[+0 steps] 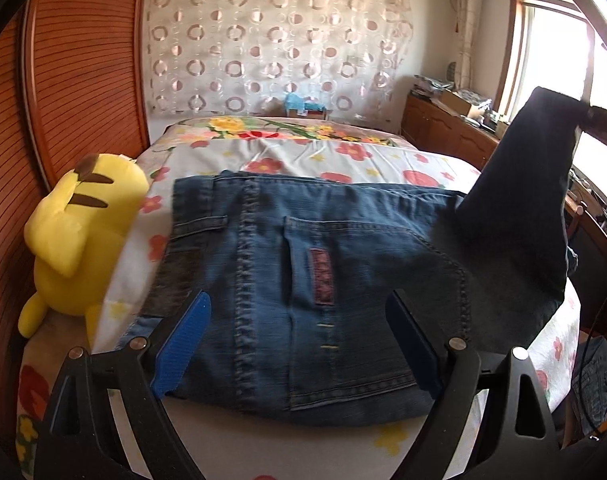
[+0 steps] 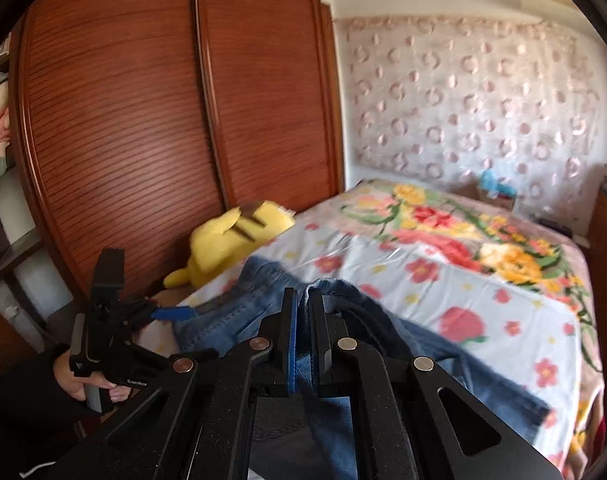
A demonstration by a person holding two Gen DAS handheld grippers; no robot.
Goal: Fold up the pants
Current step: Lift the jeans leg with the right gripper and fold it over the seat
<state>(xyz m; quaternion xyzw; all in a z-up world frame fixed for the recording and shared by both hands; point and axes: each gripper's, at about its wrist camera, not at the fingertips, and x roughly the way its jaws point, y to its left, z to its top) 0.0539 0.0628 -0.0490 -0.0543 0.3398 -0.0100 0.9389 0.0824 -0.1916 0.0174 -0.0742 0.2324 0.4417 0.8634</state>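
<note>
Jeans (image 1: 303,272) half lifted off the flowered bed (image 1: 383,168).
Right hand-held gripper (image 2: 303,320) clamps a denim leg; left hand-held gripper (image 1: 299,336) hovers over the seat, jaws apart.

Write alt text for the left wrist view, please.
Blue jeans lie on a floral bed, the open left gripper above them. The shut right gripper lifts one leg at right; a yellow plush toy sits left.

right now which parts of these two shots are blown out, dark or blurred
Left wrist view: the window is blown out, and the lifted jeans leg before it goes almost black. Right wrist view: motion blur smears the floral bedsheet and plush toy, while the right gripper stays sharp.
</note>
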